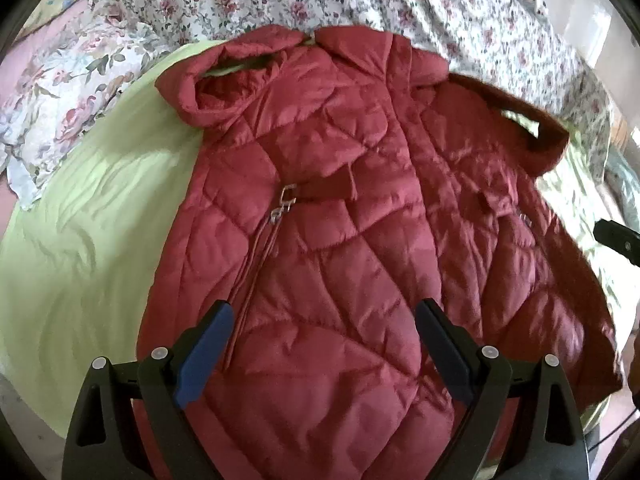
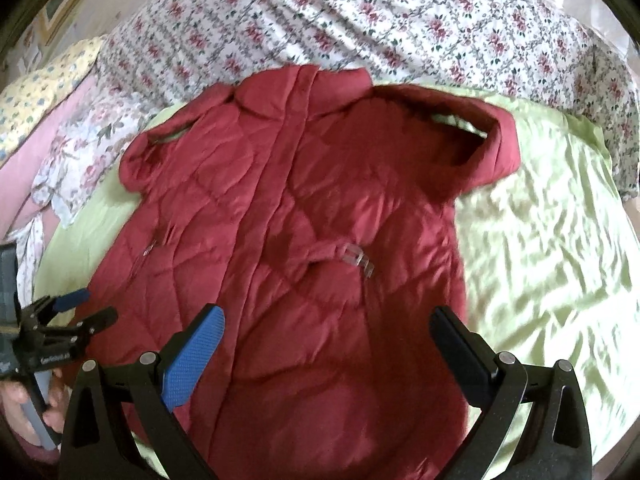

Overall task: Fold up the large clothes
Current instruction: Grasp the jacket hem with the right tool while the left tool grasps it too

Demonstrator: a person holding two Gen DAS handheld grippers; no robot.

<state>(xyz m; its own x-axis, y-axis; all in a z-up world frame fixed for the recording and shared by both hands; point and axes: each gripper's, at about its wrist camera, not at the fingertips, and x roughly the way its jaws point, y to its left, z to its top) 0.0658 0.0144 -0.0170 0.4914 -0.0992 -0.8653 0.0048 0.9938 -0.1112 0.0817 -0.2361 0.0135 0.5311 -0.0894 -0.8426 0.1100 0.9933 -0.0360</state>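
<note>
A floral quilt covers the far side of the bed, and a pale green sheet lies nearer, bearing the task garment, a red quilted coat spread flat, collar toward the quilt and sleeves folded in at the shoulders. A belt tab with a clear buckle lies on the coat's middle. The left gripper and right gripper hover over the coat's lower part, jaws spread wide, holding nothing.
</note>
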